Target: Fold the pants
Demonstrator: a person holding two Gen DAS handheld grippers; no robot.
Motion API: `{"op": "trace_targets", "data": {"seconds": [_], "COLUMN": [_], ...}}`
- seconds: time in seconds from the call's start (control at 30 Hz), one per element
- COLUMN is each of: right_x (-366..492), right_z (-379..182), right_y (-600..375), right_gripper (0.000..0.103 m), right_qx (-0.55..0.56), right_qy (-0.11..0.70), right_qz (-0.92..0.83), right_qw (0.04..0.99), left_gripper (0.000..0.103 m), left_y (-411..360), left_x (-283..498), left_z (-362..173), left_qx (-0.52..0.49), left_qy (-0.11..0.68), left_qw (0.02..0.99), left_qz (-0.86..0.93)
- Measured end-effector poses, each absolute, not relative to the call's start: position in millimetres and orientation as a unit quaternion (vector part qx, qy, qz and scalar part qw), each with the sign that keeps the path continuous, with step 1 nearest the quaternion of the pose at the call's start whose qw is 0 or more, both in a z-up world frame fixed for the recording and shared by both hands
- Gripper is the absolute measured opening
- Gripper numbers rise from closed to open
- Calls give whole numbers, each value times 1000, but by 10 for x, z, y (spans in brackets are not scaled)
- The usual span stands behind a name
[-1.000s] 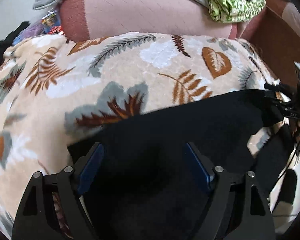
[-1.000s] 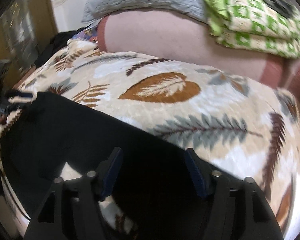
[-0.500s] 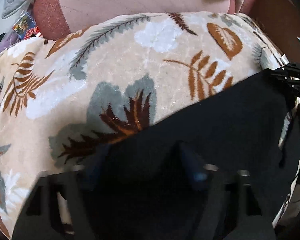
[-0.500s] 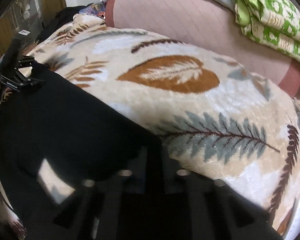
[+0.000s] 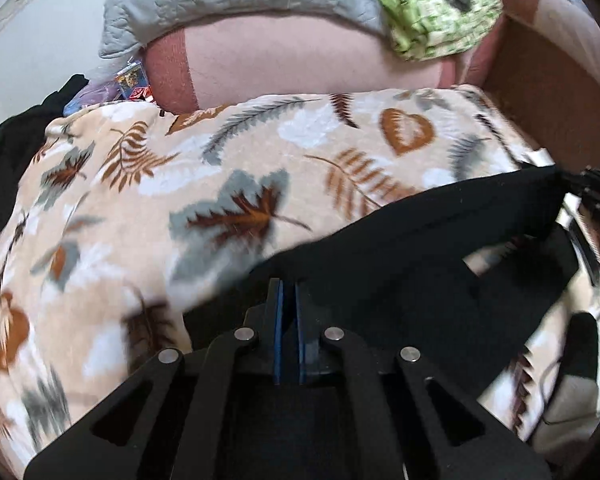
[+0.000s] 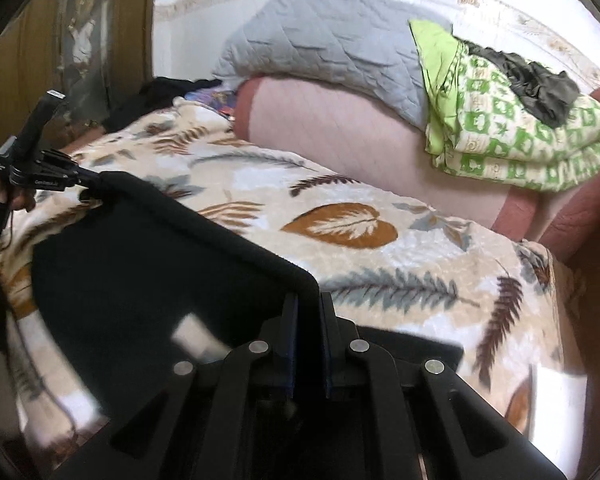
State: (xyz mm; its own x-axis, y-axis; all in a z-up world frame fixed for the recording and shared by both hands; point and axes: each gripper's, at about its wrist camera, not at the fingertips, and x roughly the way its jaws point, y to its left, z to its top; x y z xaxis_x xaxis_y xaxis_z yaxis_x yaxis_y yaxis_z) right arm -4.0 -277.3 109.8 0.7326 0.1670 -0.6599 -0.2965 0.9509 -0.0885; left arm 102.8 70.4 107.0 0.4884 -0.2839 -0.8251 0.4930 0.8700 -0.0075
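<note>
On one leaf-print blanket (image 5: 228, 184), two tongs (image 5: 288, 292) (image 6: 308, 304) each pinch one black pants (image 6: 148, 256).

Leaf-print blanket (image 5: 148, 208) under black pants (image 6: 148, 264), pink bolster (image 6: 340, 136) behind.

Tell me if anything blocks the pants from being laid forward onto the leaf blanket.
Nothing visible does. Both the left gripper and right gripper hold the black pants by one edge, and the leaf blanket ahead lies bare up to the pink cushion.
</note>
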Motion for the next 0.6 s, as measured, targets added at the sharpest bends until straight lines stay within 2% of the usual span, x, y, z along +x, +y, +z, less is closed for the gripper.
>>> {"op": "trace_targets", "data": {"seconds": [0.13,0.37,0.6], "right_x": [-531,-868,-1014], "right_z": [1006,436,361], "right_y": [-2807,-2670,-2682], "right_gripper": [8,7,7], "right_qx": [-79,-51,-26], "right_qy": [362,433,437], "right_qz": [136,149,145], "right_qw": [919,888,887], "left_gripper": [3,1,0], "left_y": [885,1012,1017], "left_x": [543,101,6], "left_z": [1064,498,473], "left_qx": [70,18,-2], "left_qy": [469,536,529], "left_qw": [848,819,826], "left_qz": [-237,-202,-193]}}
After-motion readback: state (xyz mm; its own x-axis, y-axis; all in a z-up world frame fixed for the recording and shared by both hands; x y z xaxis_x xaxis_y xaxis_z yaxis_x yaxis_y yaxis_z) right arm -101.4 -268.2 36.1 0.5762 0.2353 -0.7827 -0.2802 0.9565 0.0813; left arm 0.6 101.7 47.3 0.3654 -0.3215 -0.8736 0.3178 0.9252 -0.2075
